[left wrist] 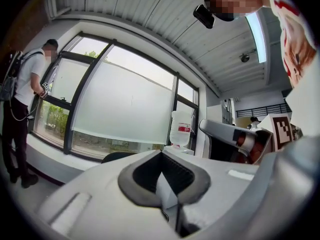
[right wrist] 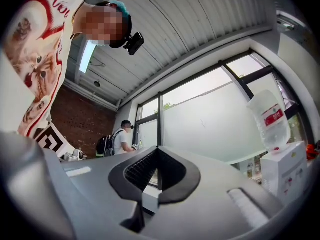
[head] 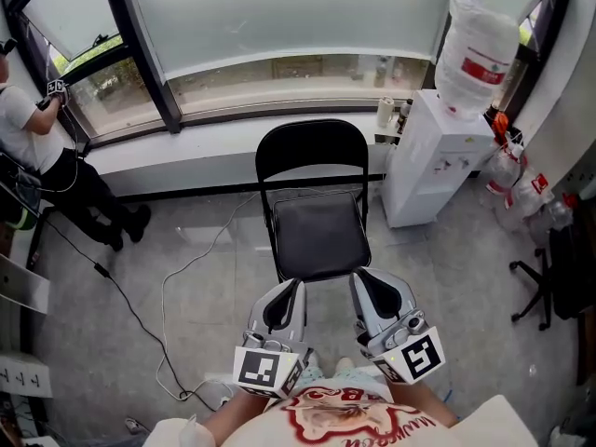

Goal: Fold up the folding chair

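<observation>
**A:** Head view first: where's the folding chair?

**B:** At twelve o'clock, still unfolded, seat down, its back toward the window. The left gripper and right gripper hang side by side at six, near the seat's front edge, likely lined up to tip it.

**A:** Left gripper view?

**B:** Jaws together with nothing between them. The chair's back peeks over them.

**A:** Right gripper view?

**B:** Also pressed together and empty, angled up at the window.
</observation>
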Tool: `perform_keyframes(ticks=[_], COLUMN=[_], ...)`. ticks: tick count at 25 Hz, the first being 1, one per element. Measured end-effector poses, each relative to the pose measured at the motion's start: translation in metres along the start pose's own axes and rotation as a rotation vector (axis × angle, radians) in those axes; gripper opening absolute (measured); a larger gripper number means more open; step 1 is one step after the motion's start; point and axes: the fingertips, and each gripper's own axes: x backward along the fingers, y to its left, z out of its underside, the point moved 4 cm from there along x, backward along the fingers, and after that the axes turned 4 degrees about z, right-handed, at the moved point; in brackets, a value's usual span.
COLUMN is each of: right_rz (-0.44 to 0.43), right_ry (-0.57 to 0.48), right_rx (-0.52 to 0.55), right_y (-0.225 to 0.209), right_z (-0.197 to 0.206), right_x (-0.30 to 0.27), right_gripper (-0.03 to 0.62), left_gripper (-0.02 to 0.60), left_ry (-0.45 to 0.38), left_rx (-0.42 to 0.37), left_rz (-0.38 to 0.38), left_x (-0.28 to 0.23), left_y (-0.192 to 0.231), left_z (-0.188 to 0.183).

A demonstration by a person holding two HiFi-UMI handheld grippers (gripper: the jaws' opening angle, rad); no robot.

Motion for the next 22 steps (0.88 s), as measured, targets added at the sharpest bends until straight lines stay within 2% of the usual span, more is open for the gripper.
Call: perform_keyframes(ticks=[5,10,17,22], right_rz=[0.039,0.048,0.016,-0.044], right_ry=[0.001,0.036,0.028,0.037], right_rx=[0.013,-0.005,-0.003,0.014], right_y=[0.001,-0.011,-0.047,-0.086], right_z=[0.004,0.024,0.042,0.056], right_x=[-0.009,-0.014,-0.056,-0.111], right_gripper=[0.023,0.023,0.023,0.023], left_gripper=[0.0,0.0,0.0,0.0], left_ry=[0.001,0.007,0.006,-0.009], left_rx=[0.004,0.005,0.011,0.002], left_rz=[0.025,0.039,-0.023,-0.071], left_x=[-0.007,-0.024,-0.07,-0.129], left_y=[0.016,0.025,0.056,0.092], left_z=[0.0,0.013,0.013,0.003])
